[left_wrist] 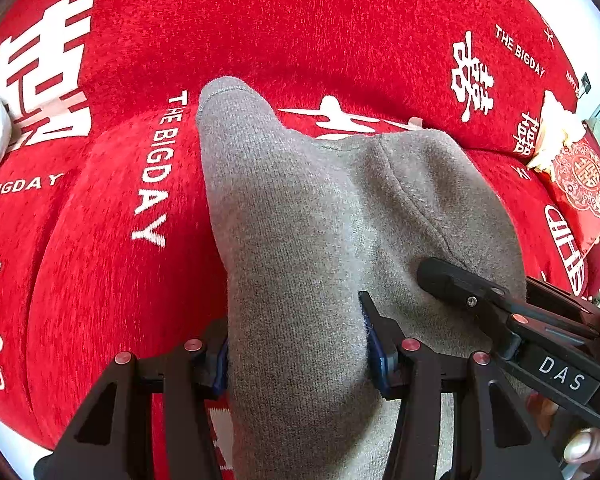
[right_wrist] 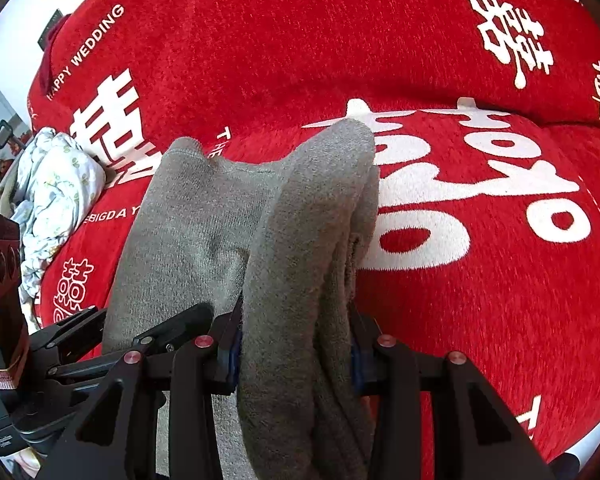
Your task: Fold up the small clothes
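Note:
A grey knitted garment hangs bunched over a red sofa cover printed with white characters. My left gripper is shut on a thick fold of it, blue pads pressing both sides. My right gripper is shut on another thick bunch of the same grey garment. In the left wrist view the right gripper shows at the right edge, gripping the cloth's other end. In the right wrist view the left gripper shows at lower left. The cloth spans between the two and hides the fingertips.
A pale floral cloth bundle lies at the sofa's left end. A red patterned cushion with a cream tassel sits at the right end. A person's fingers hold the right gripper's handle. White wall shows beyond the sofa.

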`<state>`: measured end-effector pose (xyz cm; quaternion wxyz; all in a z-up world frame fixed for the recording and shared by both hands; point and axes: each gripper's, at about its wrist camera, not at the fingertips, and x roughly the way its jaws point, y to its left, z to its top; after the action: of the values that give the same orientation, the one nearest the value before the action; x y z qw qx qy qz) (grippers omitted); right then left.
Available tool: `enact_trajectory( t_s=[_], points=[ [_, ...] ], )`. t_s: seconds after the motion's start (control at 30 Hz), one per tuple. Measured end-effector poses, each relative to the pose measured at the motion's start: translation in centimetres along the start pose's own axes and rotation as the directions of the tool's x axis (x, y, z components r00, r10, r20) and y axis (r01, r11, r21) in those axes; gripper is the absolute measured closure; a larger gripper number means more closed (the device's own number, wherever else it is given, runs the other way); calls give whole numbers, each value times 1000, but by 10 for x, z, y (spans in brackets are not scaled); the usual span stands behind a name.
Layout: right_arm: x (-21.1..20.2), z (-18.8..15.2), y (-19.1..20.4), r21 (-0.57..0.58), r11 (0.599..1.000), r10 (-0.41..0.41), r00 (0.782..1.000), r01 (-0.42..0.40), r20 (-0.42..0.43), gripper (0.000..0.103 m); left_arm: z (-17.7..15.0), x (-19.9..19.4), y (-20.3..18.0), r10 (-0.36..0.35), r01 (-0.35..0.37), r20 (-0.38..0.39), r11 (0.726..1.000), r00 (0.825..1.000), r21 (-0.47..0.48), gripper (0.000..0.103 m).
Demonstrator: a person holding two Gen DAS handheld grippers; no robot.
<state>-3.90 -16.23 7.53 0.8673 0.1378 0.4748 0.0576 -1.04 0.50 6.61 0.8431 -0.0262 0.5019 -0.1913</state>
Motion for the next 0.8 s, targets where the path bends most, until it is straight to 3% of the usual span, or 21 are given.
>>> enact_trajectory(
  t_s=[0.8],
  points=[
    [-8, -42, 0, -6, 1000, 27, 1000, -27, 16, 60, -43, -10, -4, 32, -33, 19, 999, 999, 16, 49]
  ],
)
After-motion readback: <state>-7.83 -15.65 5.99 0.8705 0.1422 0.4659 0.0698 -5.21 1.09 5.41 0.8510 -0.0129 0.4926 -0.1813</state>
